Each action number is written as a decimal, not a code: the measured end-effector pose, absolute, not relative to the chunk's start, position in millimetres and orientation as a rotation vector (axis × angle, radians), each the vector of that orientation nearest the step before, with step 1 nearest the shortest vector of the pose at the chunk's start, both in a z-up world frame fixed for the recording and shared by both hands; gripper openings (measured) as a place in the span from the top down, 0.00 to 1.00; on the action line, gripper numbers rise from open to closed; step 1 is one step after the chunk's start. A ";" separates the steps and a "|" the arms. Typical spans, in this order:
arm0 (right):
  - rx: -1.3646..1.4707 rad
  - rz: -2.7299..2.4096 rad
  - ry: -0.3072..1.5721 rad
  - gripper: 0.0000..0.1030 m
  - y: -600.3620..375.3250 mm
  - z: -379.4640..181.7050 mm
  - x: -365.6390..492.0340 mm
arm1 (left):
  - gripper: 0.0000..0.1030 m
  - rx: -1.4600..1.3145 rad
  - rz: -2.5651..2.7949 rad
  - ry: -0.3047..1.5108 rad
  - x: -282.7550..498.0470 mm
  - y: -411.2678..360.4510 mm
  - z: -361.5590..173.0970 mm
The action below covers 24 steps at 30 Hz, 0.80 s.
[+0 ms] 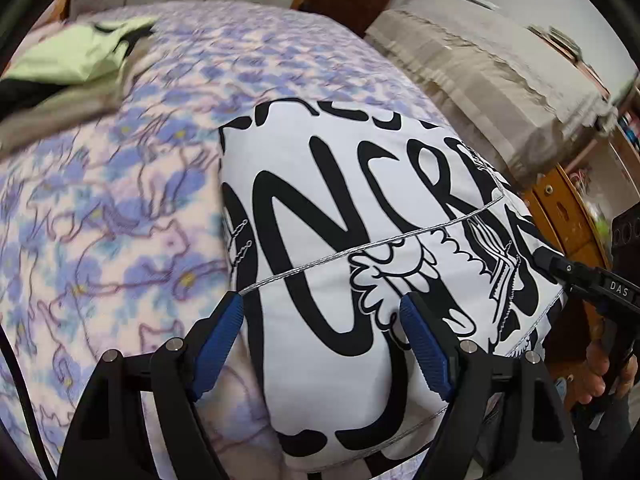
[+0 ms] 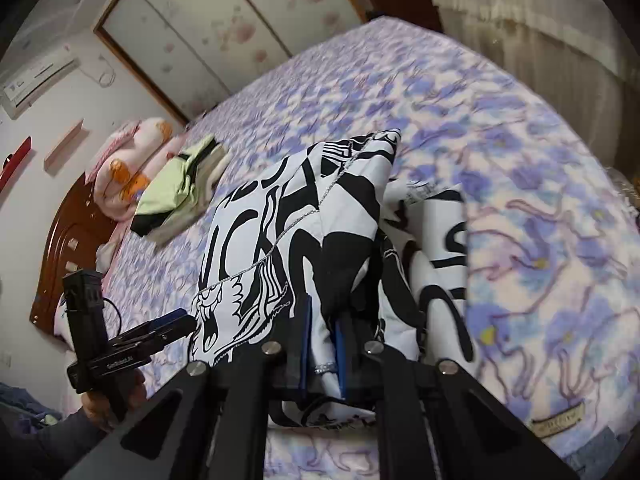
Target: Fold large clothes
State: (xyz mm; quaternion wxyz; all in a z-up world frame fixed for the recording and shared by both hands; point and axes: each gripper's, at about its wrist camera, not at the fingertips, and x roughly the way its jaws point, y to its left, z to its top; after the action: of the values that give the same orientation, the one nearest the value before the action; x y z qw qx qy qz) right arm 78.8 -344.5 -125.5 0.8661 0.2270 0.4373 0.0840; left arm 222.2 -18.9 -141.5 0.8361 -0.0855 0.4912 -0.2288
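Observation:
A white garment with bold black lettering (image 1: 352,216) lies folded on the floral bed. My left gripper (image 1: 320,312) is open, its blue pads spread over the garment's near edge and holding nothing. My right gripper (image 2: 322,344) is shut on a bunched edge of the same garment (image 2: 304,232), which rises from the jaws and drapes onto the bed. In the left wrist view the right gripper (image 1: 560,268) shows at the garment's right edge. In the right wrist view the left gripper (image 2: 172,326) shows at the garment's left side.
The bed (image 1: 120,220) has a purple floral cover. A pile of folded clothes with a light green piece on top (image 2: 176,188) lies toward the headboard (image 2: 64,248), with pink pillows (image 2: 128,160) behind. A cloth-covered cabinet (image 1: 500,76) stands beside the bed.

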 end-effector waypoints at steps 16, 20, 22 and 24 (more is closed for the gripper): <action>0.573 -0.013 1.046 0.79 -376.5 -187.7 77.4 | 0.23 0.037 -0.436 1.018 209.0 -64.6 -155.6; 0.575 0.008 0.976 0.56 -386.0 -158.5 80.4 | 0.23 -0.013 -0.458 1.065 217.9 -56.3 -152.7; 0.557 -0.011 0.930 0.42 -392.9 -149.5 89.6 | 0.23 -0.067 -0.476 1.068 224.8 -49.6 -148.3; 0.546 -0.021 0.923 0.42 -400.5 -151.3 105.8 | 0.23 -0.122 -0.474 1.054 235.3 -42.2 -143.1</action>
State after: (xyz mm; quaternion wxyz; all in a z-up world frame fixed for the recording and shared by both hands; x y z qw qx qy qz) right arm 105.8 -400.5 -151.3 0.8597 0.2600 0.4396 -0.0102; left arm 235.3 -42.2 -143.1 0.8358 -0.0578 0.4981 -0.2238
